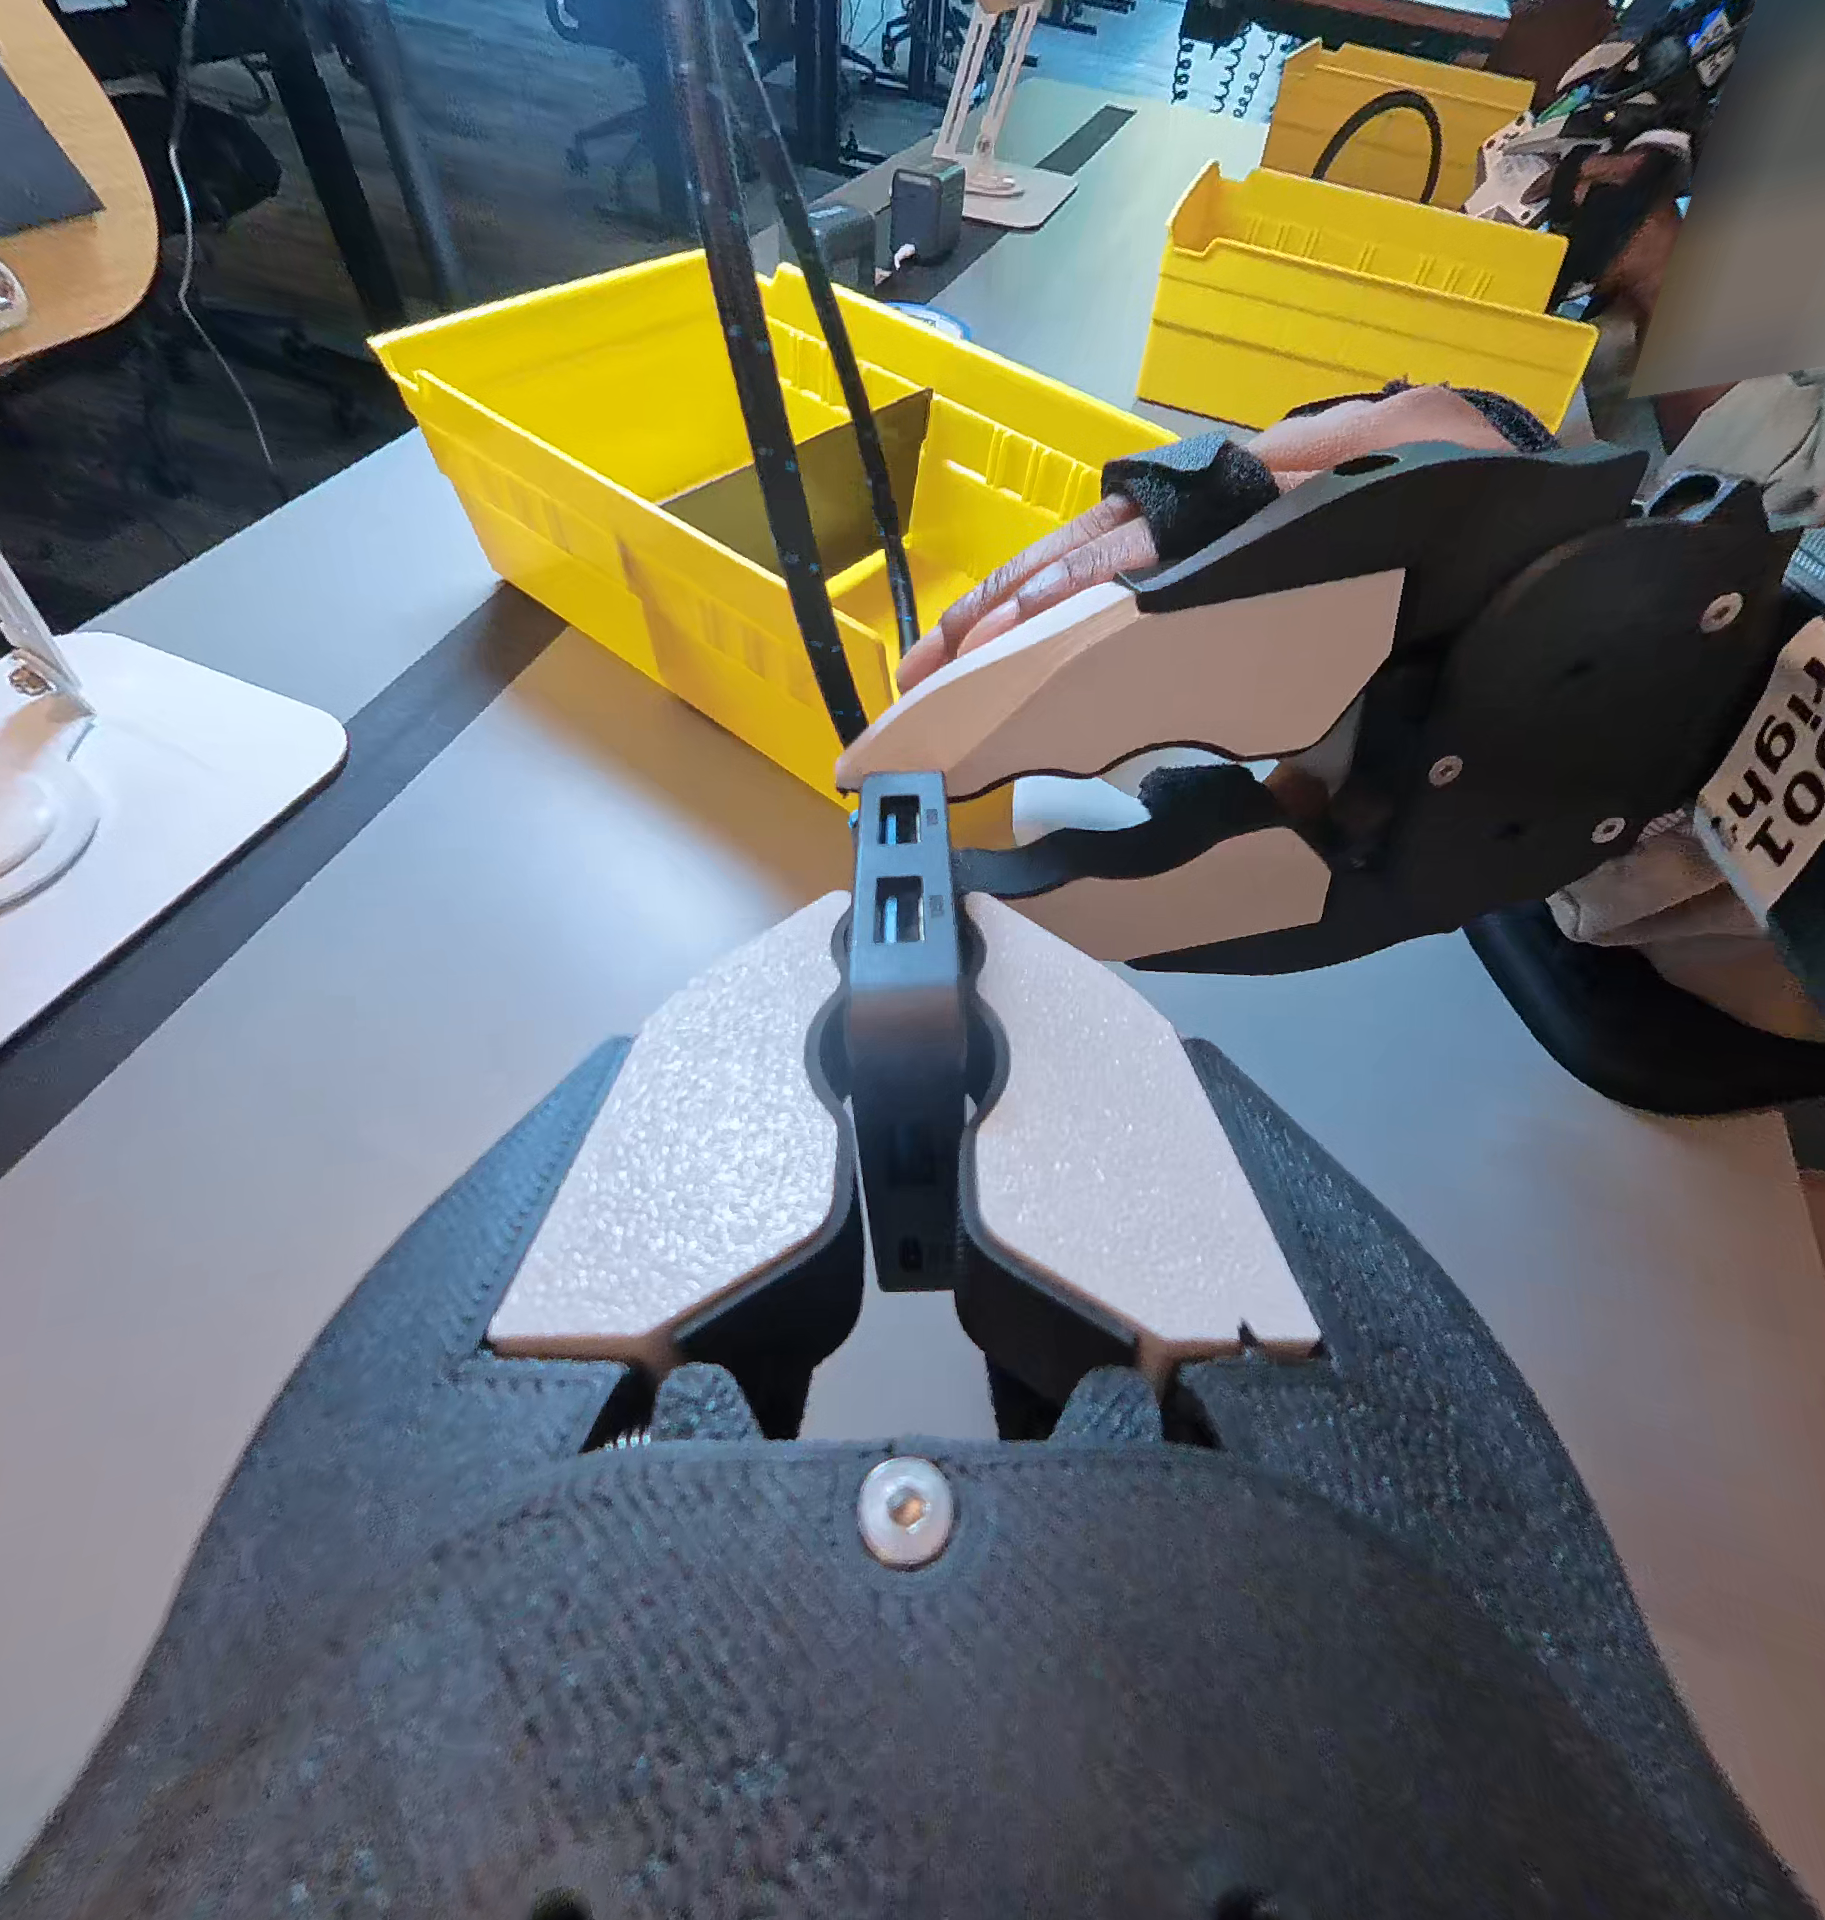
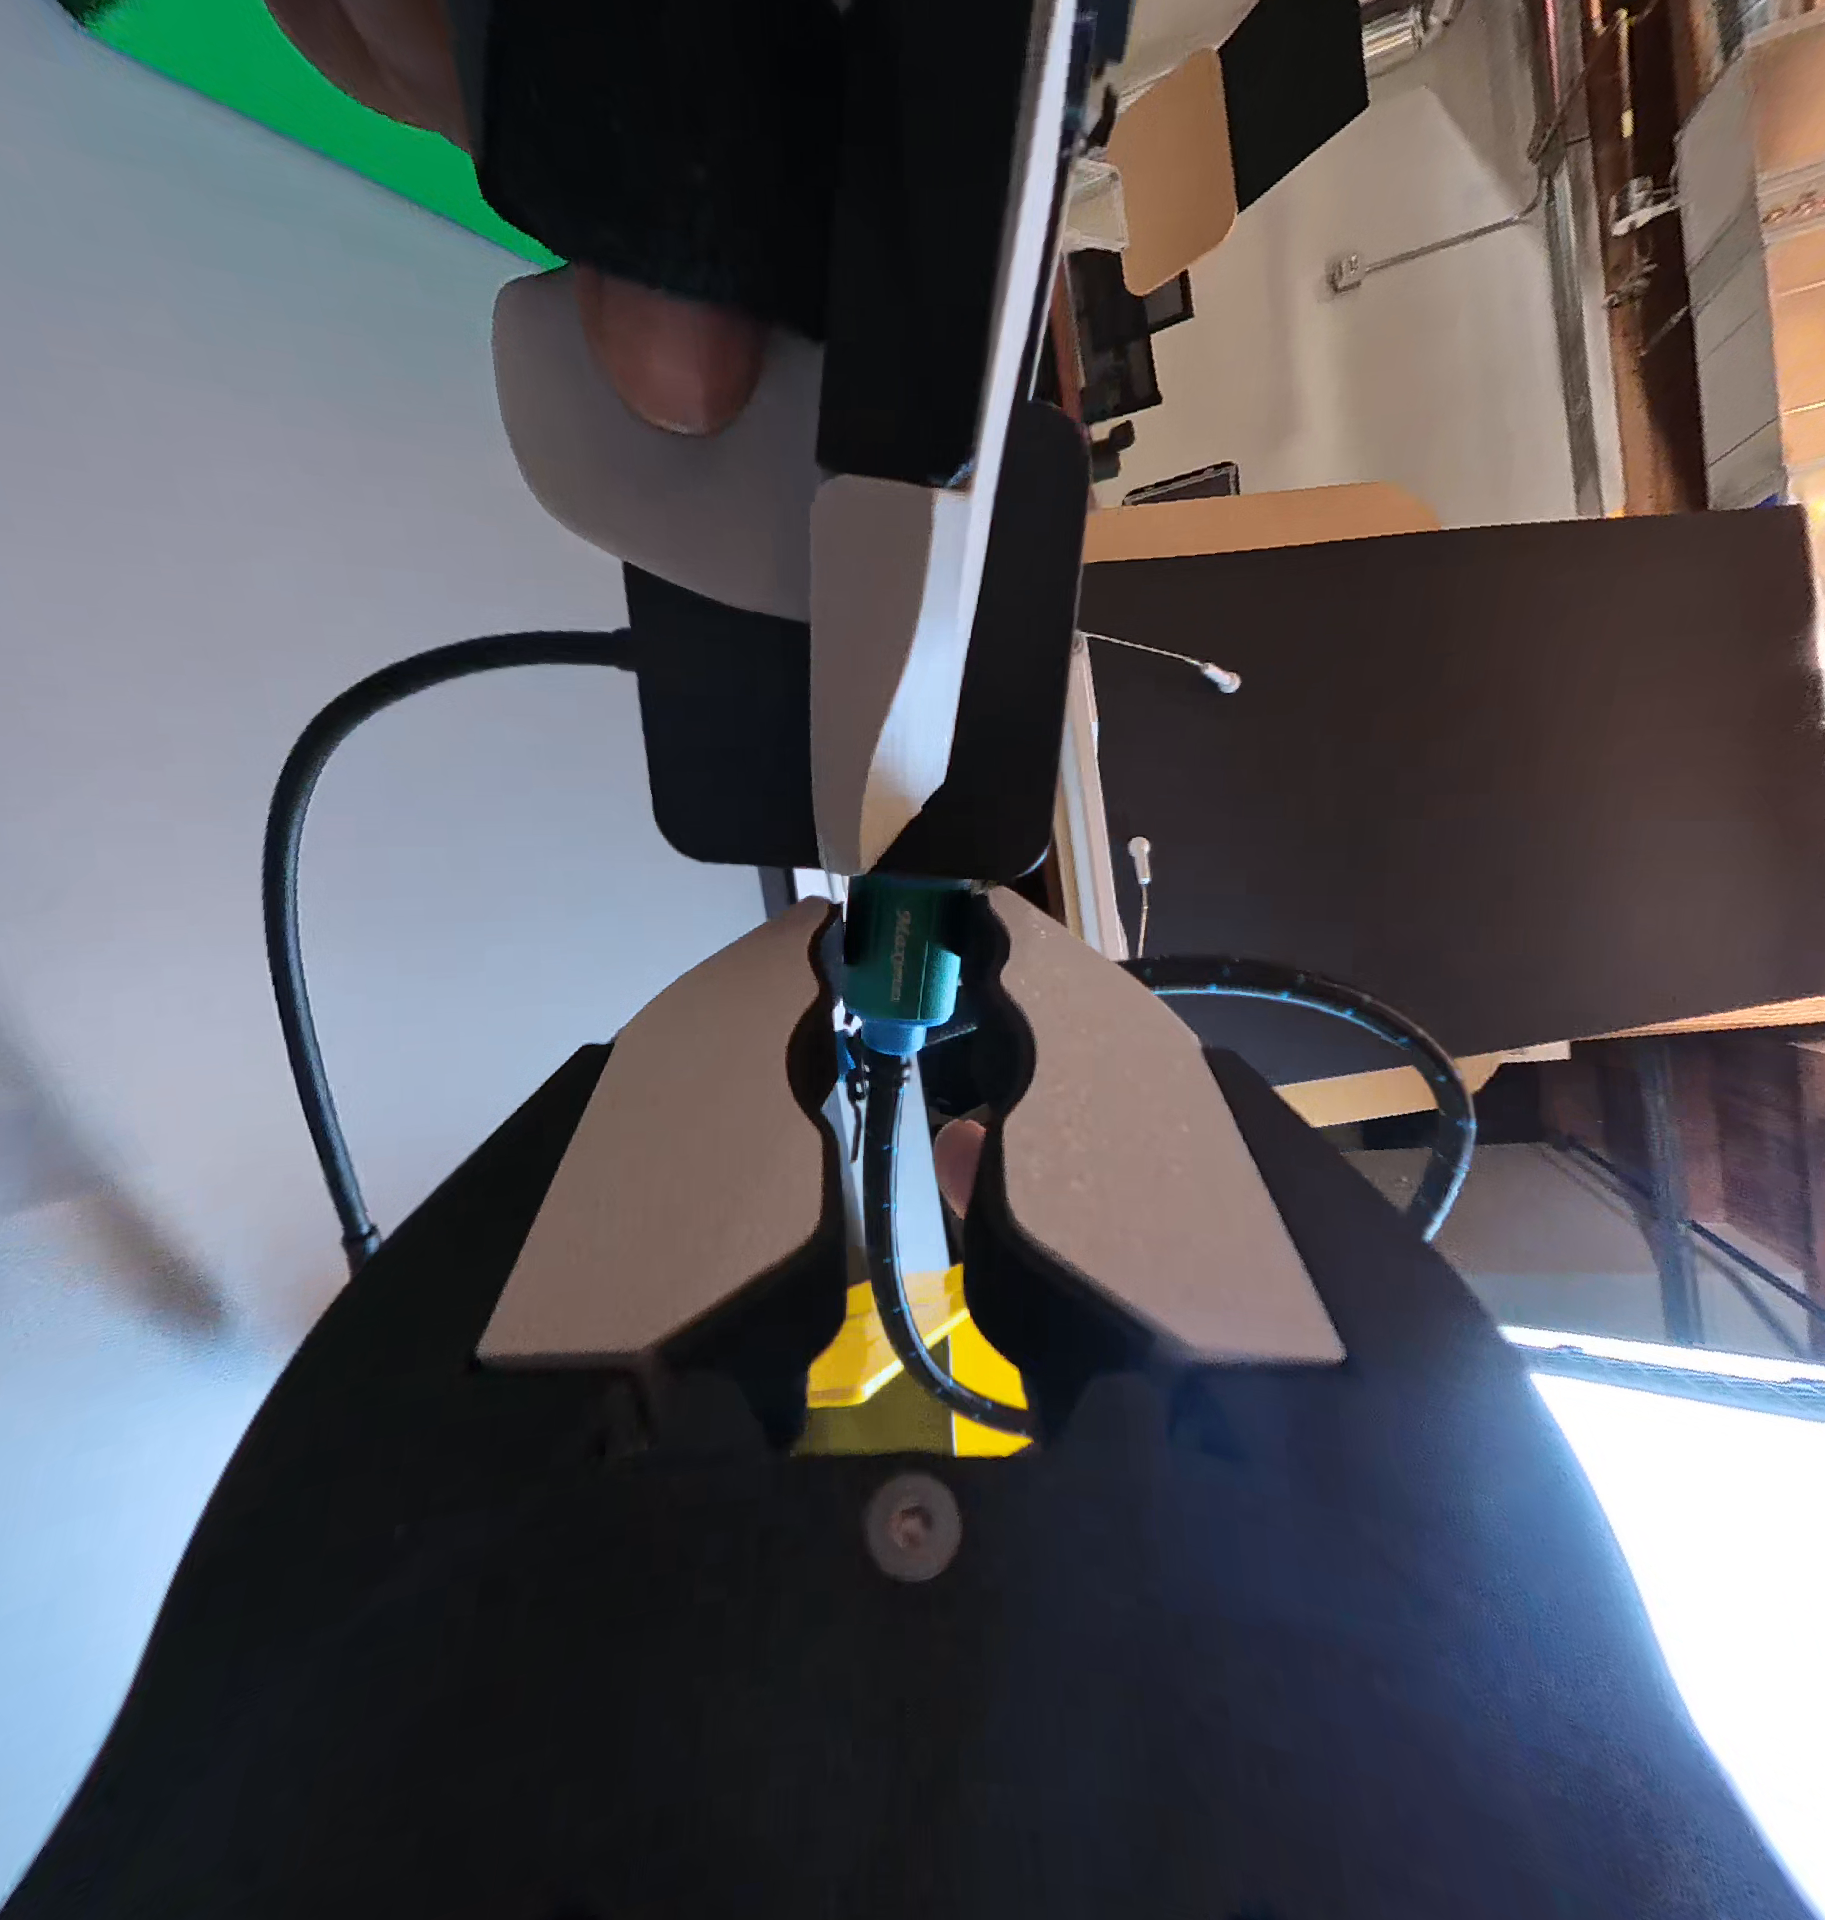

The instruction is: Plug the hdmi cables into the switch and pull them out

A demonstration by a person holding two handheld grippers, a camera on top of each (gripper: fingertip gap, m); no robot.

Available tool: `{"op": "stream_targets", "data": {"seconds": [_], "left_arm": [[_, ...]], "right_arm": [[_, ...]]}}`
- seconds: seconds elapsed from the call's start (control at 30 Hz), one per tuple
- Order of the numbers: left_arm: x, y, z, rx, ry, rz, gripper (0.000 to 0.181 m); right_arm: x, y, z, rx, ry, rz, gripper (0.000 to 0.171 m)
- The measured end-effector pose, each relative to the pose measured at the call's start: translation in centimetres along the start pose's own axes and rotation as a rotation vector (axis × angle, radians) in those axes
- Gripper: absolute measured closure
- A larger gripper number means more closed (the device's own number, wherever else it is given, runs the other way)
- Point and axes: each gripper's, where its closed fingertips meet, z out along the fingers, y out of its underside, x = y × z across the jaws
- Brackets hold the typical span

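The switch point(image 1: 903, 997), a slim black box, stands on edge, clamped between the two pale pads of the left gripper point(image 1: 903, 966), its row of ports turned up and forward where the other tool can reach them. The grip sits at the box's middle, which likely steadies it against a push or a pull along the port axis. At the far end of the box, the right gripper point(image 1: 892, 821) comes in from the side, its fingers narrowed on a teal plug point(image 2: 903, 977) whose nose meets the edge of the switch point(image 2: 1022, 644). The right wrist view shows the fingers of the right gripper point(image 2: 903, 971) pinching the plug's body just behind the port. Whether the plug is fully seated or partly withdrawn cannot be told from either view. From the plug a braided cable point(image 2: 892, 1226) loops back between the fingers. In the left wrist view two dark cables point(image 1: 773, 447) rise over the yellow bin point(image 1: 534, 457) behind. A second, smooth cable point(image 2: 295, 883) curves away from the switch's other side. All of this is held above the grey table point(image 1: 472, 935), clear of the bin, leaving both tools room to work. A white stand base point(image 1: 160, 758) sits at the left.
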Motion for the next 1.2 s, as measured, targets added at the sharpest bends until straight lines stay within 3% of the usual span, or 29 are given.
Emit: {"op": "stream_targets", "data": {"seconds": [0.2,0.27,0.3,0.5,0.77,0.93,1.2], "left_arm": [[-0.2,-0.2,-0.2,-0.003,-0.013,0.032,0.167],[-1.3,-0.9,-1.5,0.018,-0.082,0.068,0.167],[-2.2,-1.7,-2.9,0.049,-0.112,0.071,0.167],[-4.3,-6.1,-11.1,0.294,-0.169,0.097,0.167],[-2.9,-8.9,-13.2,0.472,-0.223,0.261,0.167],[-1.3,-9.1,-12.7,0.475,-0.202,0.386,0.167],[-0.4,-9.5,-12.9,0.478,-0.192,0.388,0.167]], "right_arm": [[0.3,0.2,0.1,0.007,-0.008,0.012,0.149],[0.8,3.9,0.4,-0.177,0.002,-0.029,0.150],[1.2,5.7,0.5,-0.190,0.018,-0.020,0.150],[7.7,8.9,-2.8,-0.143,0.135,0.285,0.149],[11.6,15.1,-5.6,-0.191,0.297,0.634,0.150],[8.2,18.0,-3.1,-0.284,0.265,0.906,0.150],[1.0,21.6,-0.1,-0.504,0.110,1.032,0.149]]}}
